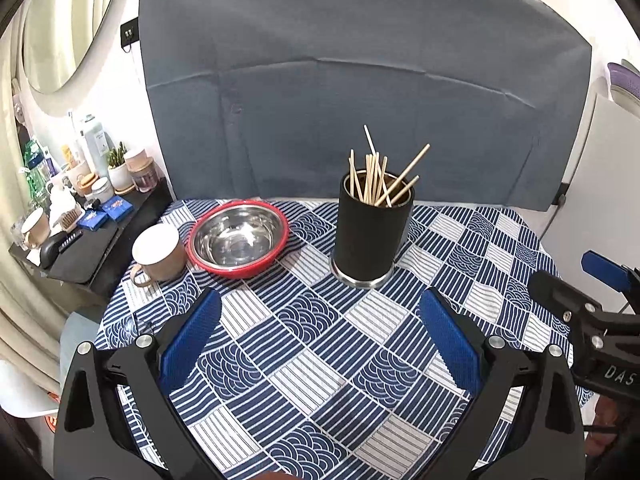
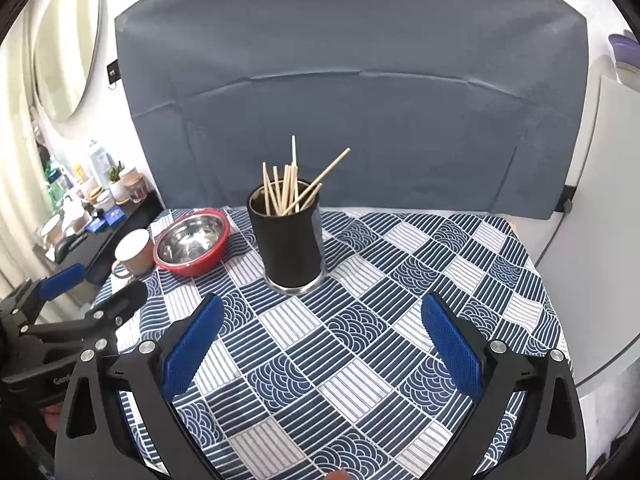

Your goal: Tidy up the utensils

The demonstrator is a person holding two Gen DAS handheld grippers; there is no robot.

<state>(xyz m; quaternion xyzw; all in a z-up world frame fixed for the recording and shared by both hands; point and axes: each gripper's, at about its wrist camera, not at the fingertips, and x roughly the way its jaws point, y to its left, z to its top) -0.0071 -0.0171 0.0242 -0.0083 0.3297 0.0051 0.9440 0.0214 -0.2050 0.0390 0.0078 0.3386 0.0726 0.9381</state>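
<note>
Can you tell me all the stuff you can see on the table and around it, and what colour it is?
Holder: one, black with a silver base, upright in the middle of the table.
Chopsticks: a bunch, too many to count surely, light wood, standing in the holder.
Bowl: one, shiny metal inside, red outside, left of the holder, nothing in it.
Mug: one, tan with a white inside, left of the bowl, touching or nearly so.
Tablecloth: one, blue and white patchwork, covering the table.
Backdrop: one, grey cloth, behind the table.
Side shelf: one, black, left of the table, crowded with jars, bottles and a small plant.
Left gripper: black with blue pads, open, holding nothing.
Right gripper: black with blue pads, open, holding nothing.
</note>
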